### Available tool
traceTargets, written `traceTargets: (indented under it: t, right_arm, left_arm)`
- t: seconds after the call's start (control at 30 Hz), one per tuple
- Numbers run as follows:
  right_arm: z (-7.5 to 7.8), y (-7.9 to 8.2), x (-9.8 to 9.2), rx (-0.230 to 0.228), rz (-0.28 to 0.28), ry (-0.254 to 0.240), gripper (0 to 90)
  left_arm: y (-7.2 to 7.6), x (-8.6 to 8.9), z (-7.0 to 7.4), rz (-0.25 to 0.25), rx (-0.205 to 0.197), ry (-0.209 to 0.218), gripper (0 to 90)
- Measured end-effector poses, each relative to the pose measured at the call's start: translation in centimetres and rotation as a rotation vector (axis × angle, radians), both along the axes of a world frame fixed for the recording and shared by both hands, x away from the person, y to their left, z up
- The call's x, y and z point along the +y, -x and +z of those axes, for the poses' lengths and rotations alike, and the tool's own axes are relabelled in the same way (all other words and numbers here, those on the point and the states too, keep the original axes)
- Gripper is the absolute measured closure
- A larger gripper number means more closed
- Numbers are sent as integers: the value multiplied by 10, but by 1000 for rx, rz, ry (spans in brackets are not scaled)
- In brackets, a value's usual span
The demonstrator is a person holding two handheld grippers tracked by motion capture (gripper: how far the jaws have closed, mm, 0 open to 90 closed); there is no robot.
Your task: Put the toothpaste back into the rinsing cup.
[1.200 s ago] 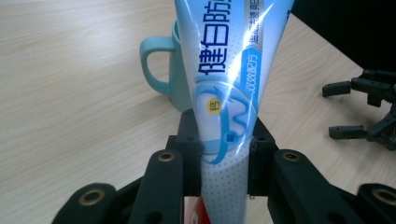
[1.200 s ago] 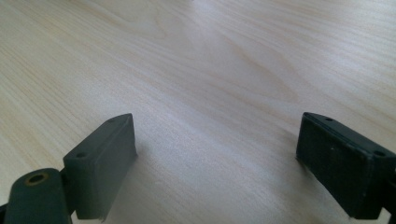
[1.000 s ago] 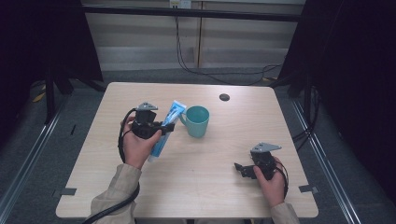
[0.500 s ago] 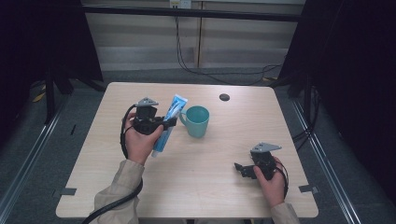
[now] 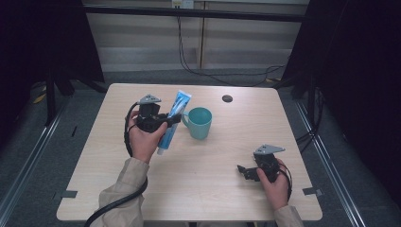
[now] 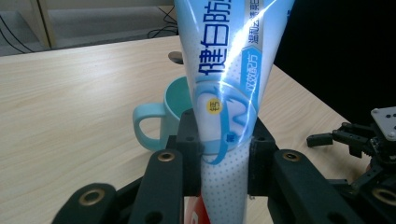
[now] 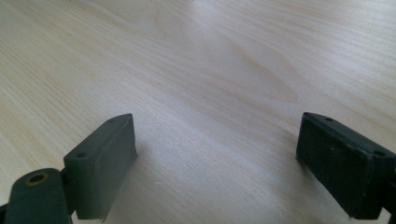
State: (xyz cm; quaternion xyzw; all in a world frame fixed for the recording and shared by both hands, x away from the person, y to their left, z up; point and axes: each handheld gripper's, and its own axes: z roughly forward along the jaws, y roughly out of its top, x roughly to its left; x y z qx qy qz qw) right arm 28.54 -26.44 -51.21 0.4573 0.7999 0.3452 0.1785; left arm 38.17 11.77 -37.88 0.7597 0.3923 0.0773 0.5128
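Beside the teal mug (image 5: 200, 123), the left gripper (image 5: 166, 122) clamps a blue toothpaste tube (image 5: 173, 120) mid-body, lifted and tilted crimp-end toward the mug, probably to stand it inside; the right gripper (image 5: 249, 171) rests spread wide and empty on the table (image 5: 198, 189).

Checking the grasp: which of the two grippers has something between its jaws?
The left gripper, clamped on the toothpaste tube; the right gripper stands open over bare table.

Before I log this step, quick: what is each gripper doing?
Left gripper: jaws shut on the toothpaste tube.
Right gripper: jaws open, holding nothing, above the table.
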Motion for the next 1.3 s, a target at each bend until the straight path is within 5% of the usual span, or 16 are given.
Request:
traceTargets:
  t: [1.3]
  right_arm:
    - [0,0,0,0,3,-1,113]
  left_arm:
    - [-19,-23,19,-6,-89,80,730]
